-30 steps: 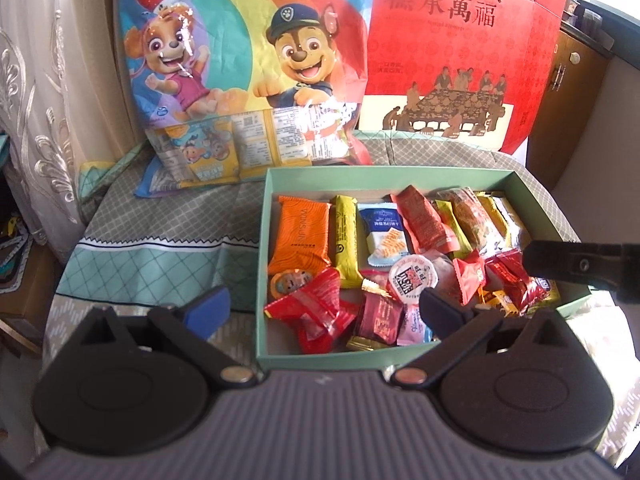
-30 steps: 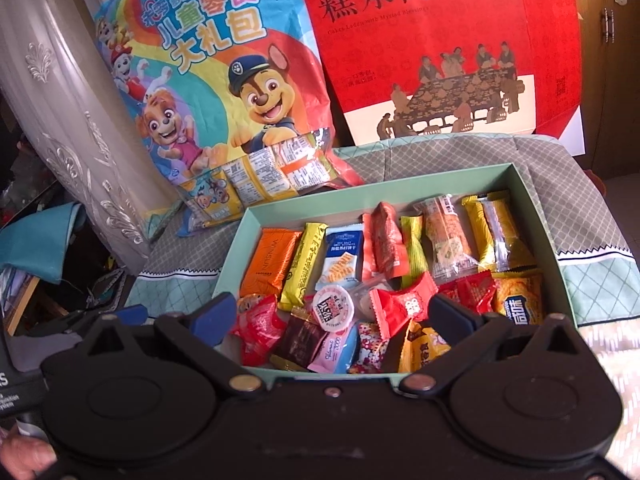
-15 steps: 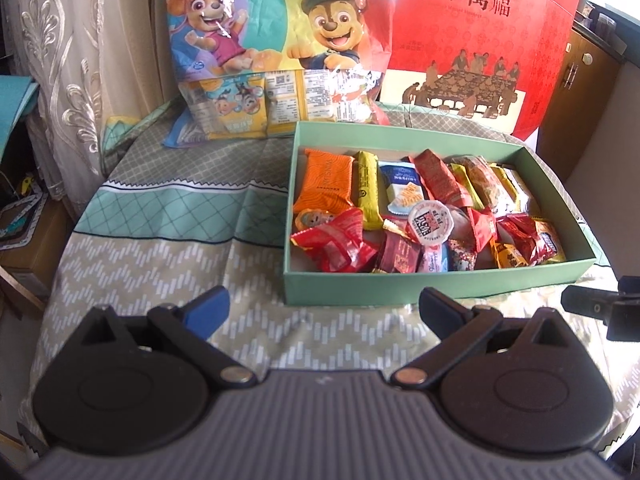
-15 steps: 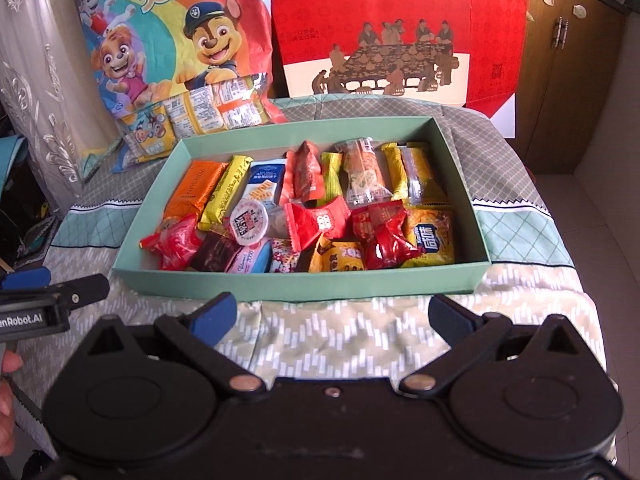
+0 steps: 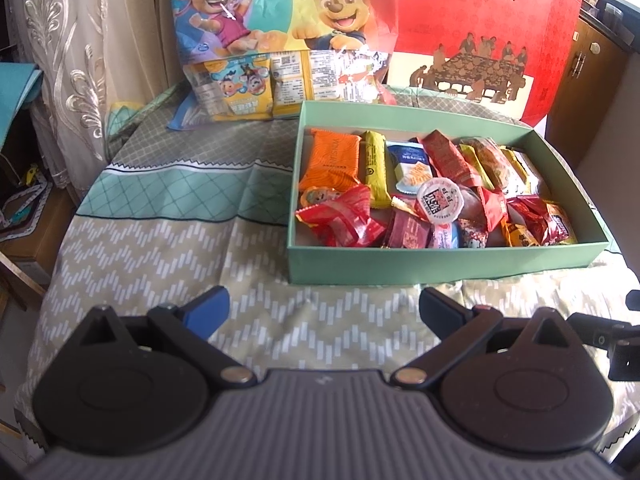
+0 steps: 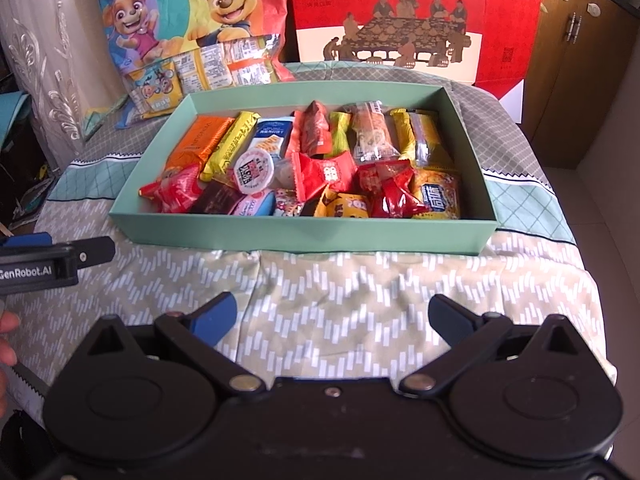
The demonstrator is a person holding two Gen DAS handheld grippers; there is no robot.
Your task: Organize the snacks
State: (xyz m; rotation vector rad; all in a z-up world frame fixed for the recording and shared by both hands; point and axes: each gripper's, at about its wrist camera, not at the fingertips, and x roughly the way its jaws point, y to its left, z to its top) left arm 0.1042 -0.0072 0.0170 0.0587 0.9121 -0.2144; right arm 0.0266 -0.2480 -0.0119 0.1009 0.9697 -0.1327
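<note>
A mint-green box (image 5: 440, 268) (image 6: 304, 236) sits on the patterned tablecloth and holds several wrapped snacks: an orange packet (image 5: 332, 158) (image 6: 200, 140), a yellow bar (image 5: 374, 168), a round jelly cup (image 5: 438, 200) (image 6: 252, 170) and red candies (image 5: 340, 216) (image 6: 390, 190). My left gripper (image 5: 322, 308) is open and empty, over the cloth in front of the box. My right gripper (image 6: 332, 316) is open and empty, also in front of the box. The left gripper shows at the left edge of the right wrist view (image 6: 56, 262).
A cartoon snack bag (image 5: 280, 40) (image 6: 188, 32) and a red gift box (image 5: 476, 32) (image 6: 412, 16) stand behind the green box. A curtain (image 5: 68, 60) hangs at the left. A wooden cabinet (image 6: 580, 72) stands at the right. The table edge drops off on both sides.
Both grippers have pulled back from over the box toward the near table edge. The box now lies farther ahead, with bare cloth between it and the fingers. Both stayed open.
</note>
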